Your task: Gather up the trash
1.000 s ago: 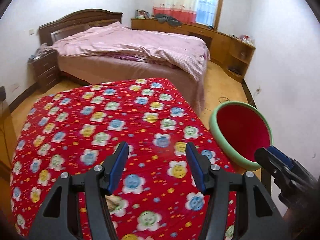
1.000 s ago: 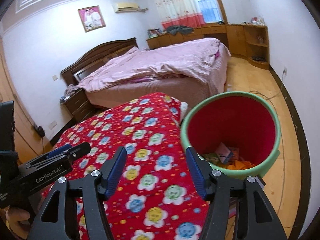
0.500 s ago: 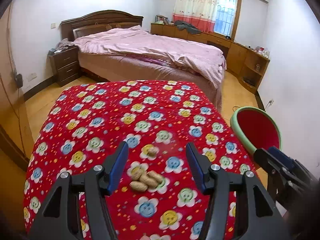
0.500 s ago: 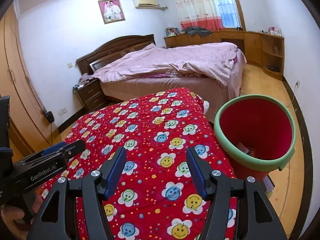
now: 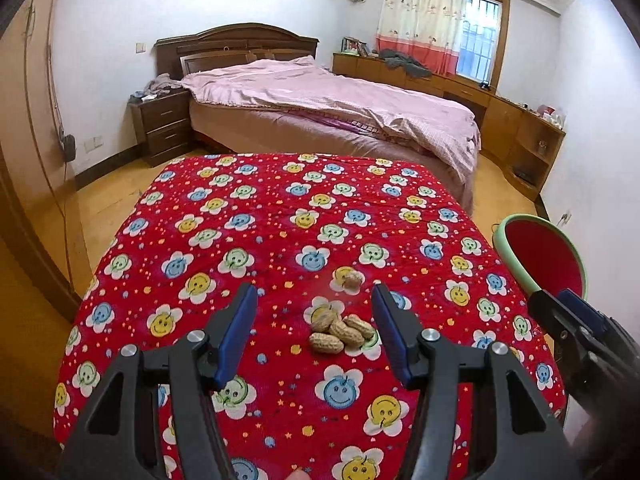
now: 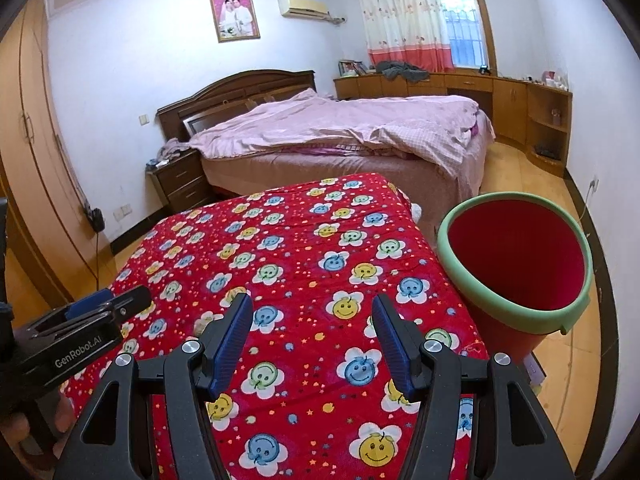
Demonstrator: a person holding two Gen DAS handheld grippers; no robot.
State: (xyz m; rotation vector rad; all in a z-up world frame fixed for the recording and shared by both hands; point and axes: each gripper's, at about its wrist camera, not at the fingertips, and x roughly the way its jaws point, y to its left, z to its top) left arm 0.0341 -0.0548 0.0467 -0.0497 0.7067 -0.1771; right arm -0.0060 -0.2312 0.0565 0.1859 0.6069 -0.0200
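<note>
Peanuts [image 5: 340,330] lie clustered on the flowered table [image 5: 248,240] beneath the open, empty left hand-held gripper [image 5: 314,330], right hand-held gripper [image 6: 312,332] likewise empty; a clumsy pinch could scatter shells away from the bin [image 6: 516,304]

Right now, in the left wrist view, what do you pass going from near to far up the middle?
Left gripper → peanut pile → single peanut → far edge of red flowered cloth → pink bed → headboard.

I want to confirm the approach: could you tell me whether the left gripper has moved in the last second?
Yes. The left gripper has pulled back over the floral red cloth; the peanuts now lie between its open fingers.
</note>
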